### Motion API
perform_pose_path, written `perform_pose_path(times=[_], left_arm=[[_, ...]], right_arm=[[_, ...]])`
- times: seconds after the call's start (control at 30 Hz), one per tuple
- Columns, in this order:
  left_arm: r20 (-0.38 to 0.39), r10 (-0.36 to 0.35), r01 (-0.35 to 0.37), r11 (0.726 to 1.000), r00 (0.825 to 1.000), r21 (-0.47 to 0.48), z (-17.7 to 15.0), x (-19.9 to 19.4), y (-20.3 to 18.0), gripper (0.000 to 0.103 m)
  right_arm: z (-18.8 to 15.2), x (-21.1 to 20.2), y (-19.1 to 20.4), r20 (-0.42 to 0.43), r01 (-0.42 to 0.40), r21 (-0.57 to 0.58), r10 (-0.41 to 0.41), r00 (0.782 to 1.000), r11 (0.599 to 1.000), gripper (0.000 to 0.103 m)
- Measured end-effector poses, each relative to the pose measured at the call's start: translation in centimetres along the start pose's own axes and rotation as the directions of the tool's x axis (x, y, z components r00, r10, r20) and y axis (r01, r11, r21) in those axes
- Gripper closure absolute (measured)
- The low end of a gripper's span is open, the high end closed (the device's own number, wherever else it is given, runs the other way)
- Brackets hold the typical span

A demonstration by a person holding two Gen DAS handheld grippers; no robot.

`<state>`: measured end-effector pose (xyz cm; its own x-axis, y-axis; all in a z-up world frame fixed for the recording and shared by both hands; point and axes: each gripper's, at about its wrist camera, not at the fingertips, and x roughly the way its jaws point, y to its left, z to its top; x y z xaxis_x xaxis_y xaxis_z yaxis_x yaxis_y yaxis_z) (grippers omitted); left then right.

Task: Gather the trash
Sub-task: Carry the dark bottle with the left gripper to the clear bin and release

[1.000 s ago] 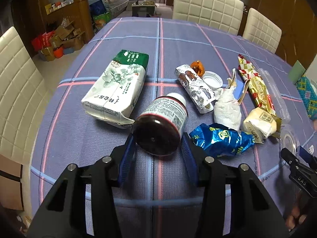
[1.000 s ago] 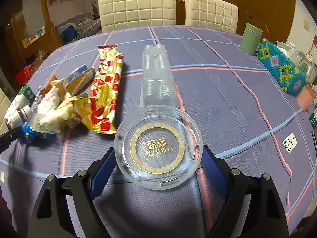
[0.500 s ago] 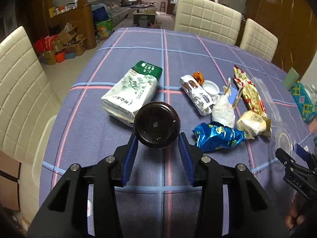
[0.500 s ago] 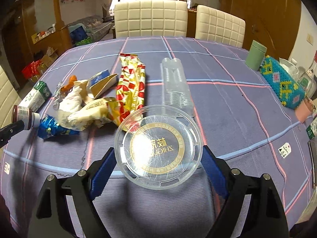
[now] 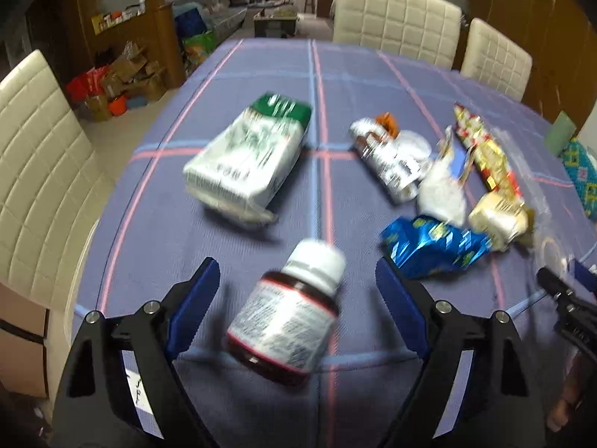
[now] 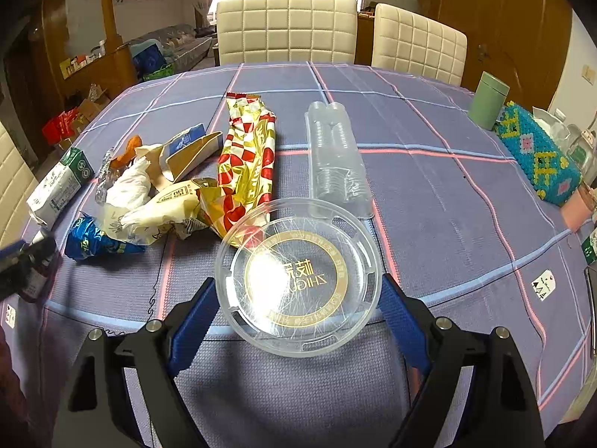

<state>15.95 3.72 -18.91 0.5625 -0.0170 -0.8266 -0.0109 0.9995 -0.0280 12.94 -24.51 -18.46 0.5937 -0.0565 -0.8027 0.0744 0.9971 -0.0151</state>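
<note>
A brown bottle (image 5: 289, 315) with a white cap and label lies blurred between the wide-open jaws of my left gripper (image 5: 296, 291), touching neither finger. My right gripper (image 6: 298, 295) is shut on a clear round plastic lid (image 6: 298, 276) with a gold ring, held above the table. Trash lies on the blue checked tablecloth (image 6: 429, 194): a white and green pack (image 5: 248, 156), a blue foil wrapper (image 5: 433, 246), a silver wrapper (image 5: 388, 158), white crumpled paper (image 6: 128, 183), a red and gold wrapper (image 6: 248, 164) and a clear plastic tray (image 6: 335, 153).
Cream chairs stand at the far side (image 6: 287, 28) and at the left (image 5: 33, 156). A green canister (image 6: 487, 99) and a beaded box (image 6: 537, 153) stand at the right of the table. Boxes clutter the floor (image 5: 119, 82) at left.
My left gripper has opened and let go of the brown bottle, which now drops tilted between the fingers. The right gripper still holds the lid and has risen slightly.
</note>
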Motion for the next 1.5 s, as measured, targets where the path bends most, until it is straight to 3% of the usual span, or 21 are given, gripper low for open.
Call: perform_pose_path(times=[0.13,0.33,0.73,1.0,1.27,1.5], left_arm=[[-0.03,-0.014,0.014,1.0,0.999,-0.001,-0.7,0.4,0.1,0.036],[-0.039,-0.021,0.022,1.0,0.999,0.007,-2.0,-0.3,0.5,0.048],[0.025,-0.04,0.04,0.999,0.999,-0.003,-2.4,-3.4,1.1,0.052],[0.07,-0.039,0.042,0.998,0.997,-0.047,-2.9,-5.5,3.4,0.055],[0.108,-0.016,0.025,0.996,0.994,-0.08,-3.2,-7.4,6.0,0.055],[0.121,0.038,-0.021,0.989,0.992,-0.145,-3.7,-8.5,9.4,0.055]], right_arm=[[-0.1,0.1,0.4,-0.004,-0.004,-0.005,0.004,1.0,1.0,0.02],[-0.5,-0.6,1.0,0.004,-0.003,-0.017,0.003,1.0,1.0,0.02],[-0.4,-4.5,2.7,0.081,-0.01,-0.062,0.015,0.997,0.998,0.02],[-0.3,-6.1,6.0,0.097,-0.05,-0.133,0.063,0.993,0.99,0.02],[-0.2,-6.9,10.5,0.089,-0.125,-0.219,0.147,0.985,0.968,0.02],[0.5,-7.4,16.5,0.093,-0.199,-0.339,0.243,0.966,0.92,0.02]])
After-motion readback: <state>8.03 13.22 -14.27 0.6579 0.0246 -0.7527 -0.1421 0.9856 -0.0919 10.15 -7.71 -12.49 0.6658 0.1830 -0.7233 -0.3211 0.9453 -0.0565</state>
